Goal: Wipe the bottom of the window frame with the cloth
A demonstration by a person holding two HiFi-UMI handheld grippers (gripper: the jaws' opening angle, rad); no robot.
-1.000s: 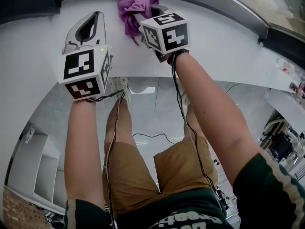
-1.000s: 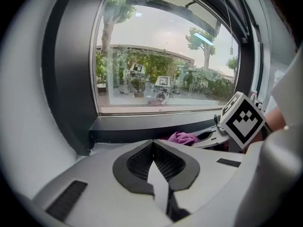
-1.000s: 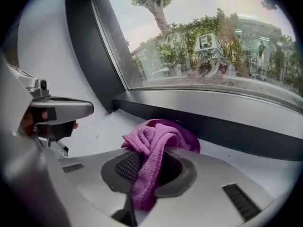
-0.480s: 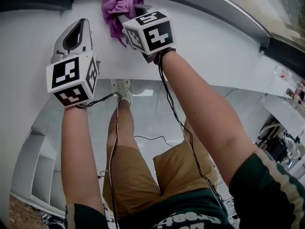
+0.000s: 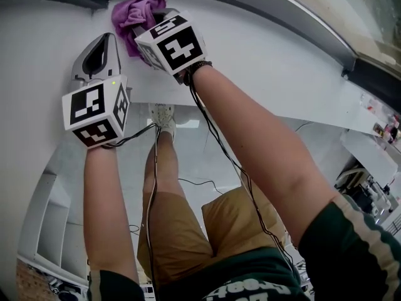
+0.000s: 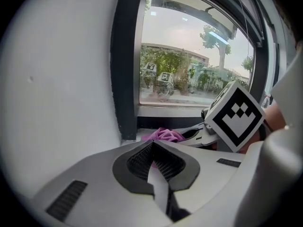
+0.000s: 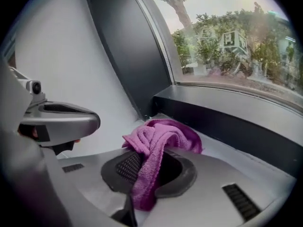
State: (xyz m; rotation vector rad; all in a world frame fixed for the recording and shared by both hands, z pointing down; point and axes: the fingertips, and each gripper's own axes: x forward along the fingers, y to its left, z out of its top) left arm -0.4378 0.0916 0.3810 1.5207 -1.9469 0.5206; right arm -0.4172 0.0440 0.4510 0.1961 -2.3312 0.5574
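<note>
Cloth (image 7: 158,141): purple and bunched up, lying at the far left corner of the white sill (image 5: 269,61). It sits against the dark bottom rail (image 7: 227,122) of the window frame, near the upright post (image 7: 128,56).
Right gripper (image 7: 144,178): jaws pinching the cloth, with a fold trailing back between them.
Left gripper (image 6: 154,162): just left of the right gripper, near the sill's front edge. Its jaws are pressed together on nothing and point toward the same corner.
</note>
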